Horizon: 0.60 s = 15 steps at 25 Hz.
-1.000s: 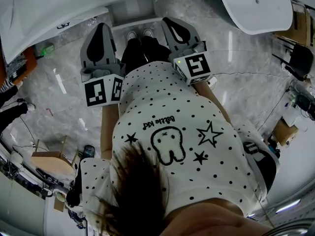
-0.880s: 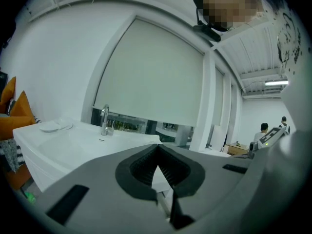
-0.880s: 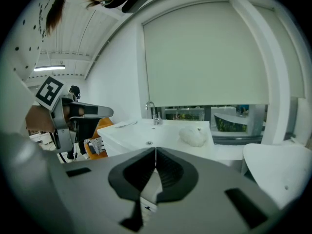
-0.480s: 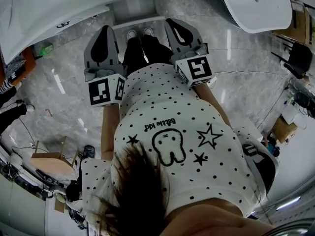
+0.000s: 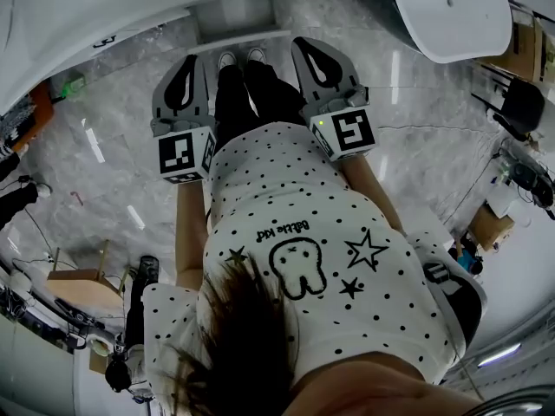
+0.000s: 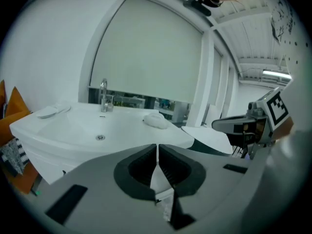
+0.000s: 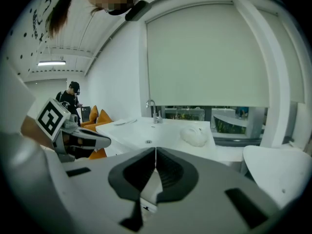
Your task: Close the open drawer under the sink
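Roller blind (image 6: pixel 146 52): lowered most of the way; a strip of window shows beneath it, behind the faucet (image 6: pixel 103 94).
White crumpled cloth (image 6: pixel 156 120): lies right of the faucet, apart from it.
Orange chairs (image 7: pixel 99 117): against the left wall, near a standing person (image 7: pixel 73 97) in a dark cap.
Marble floor (image 5: pixel 113 172): grey, glossy.
Cardboard box (image 5: pixel 487 228): on the floor, at the right.
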Each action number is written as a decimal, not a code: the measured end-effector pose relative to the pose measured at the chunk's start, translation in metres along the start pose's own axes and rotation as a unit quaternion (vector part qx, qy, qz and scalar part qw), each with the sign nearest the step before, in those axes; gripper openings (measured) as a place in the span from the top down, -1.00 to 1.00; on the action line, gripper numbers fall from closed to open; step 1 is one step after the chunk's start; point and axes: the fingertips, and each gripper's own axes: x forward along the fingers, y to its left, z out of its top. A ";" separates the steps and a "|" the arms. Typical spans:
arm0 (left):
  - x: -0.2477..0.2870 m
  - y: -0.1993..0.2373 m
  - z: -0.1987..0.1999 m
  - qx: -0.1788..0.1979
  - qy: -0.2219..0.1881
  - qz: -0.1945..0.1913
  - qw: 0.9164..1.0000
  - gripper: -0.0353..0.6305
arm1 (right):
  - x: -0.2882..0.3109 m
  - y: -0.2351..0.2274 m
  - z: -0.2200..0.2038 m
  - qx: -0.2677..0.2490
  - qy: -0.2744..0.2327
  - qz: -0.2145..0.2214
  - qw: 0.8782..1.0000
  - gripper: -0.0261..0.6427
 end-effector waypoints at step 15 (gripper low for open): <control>0.072 0.006 -0.186 -0.048 0.170 -0.014 0.984 0.60 | 0.037 0.004 -0.043 0.012 0.043 0.021 0.999 0.88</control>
